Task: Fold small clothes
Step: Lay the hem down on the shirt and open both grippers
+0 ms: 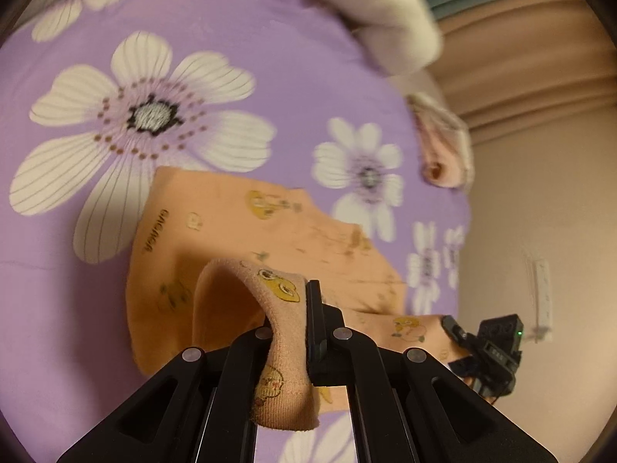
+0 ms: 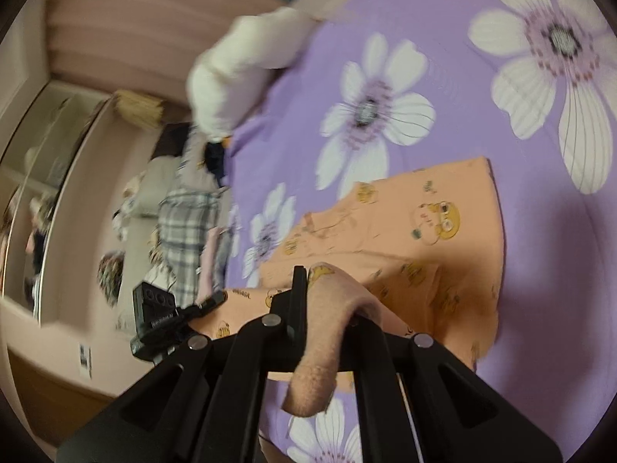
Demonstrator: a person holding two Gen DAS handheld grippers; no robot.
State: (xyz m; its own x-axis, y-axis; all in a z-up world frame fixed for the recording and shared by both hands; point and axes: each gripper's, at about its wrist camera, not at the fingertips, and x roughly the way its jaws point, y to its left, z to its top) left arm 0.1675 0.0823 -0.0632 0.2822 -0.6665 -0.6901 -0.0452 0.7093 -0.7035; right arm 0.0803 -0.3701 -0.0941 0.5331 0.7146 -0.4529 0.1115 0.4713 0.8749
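A small orange garment (image 1: 216,239) printed with yellow cartoon animals lies on a purple flowered bedsheet (image 1: 239,19). My left gripper (image 1: 287,328) is shut on one hem of it, and the cloth arches up over the fingers. In the right wrist view the same garment (image 2: 435,239) spreads ahead, and my right gripper (image 2: 327,308) is shut on its other ribbed edge, which drapes down between the fingers. Each gripper shows in the other's view, the right one (image 1: 497,347) and the left one (image 2: 158,320), both at the garment's near edge.
A pile of cream and pink clothes (image 1: 389,15) lies at the far side of the sheet (image 2: 443,58). A pink folded piece (image 1: 443,146) sits by the bed edge. Plaid cloth (image 2: 189,223) and clutter lie beyond the bed's left edge.
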